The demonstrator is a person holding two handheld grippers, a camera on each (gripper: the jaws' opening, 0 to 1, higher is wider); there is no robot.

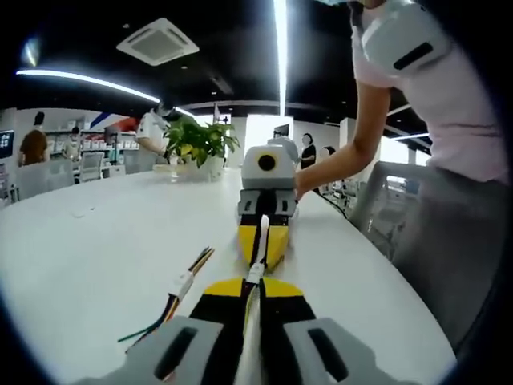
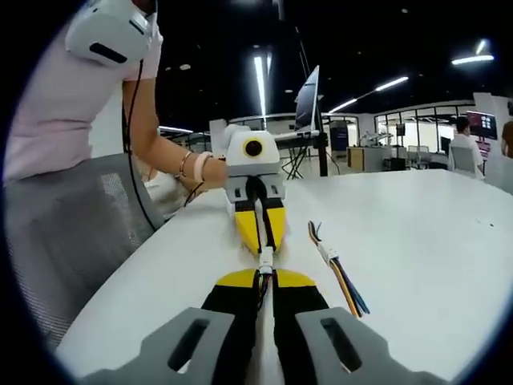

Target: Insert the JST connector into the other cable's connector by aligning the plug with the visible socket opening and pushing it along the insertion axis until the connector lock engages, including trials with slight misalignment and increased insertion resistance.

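Mating step: left gripper (image 1: pixel 255 282) and right gripper (image 2: pixel 265 277) each clamp a connector end, tips facing over the table (image 1: pixel 96 241); next push straight along axis until lock clicks; spare cable (image 2: pixel 335 265) lies beside.

Your white connector (image 1: pixel 256 271) sits pinched between the two grippers' tips, too small to tell if the plug's seated or the lock's engaged. Cable run hides inside your left gripper (image 1: pixel 255 282) jaws. In right gripper view, spare cable's (image 2: pixel 337 269) plug at 1 o'clock is too small to read.
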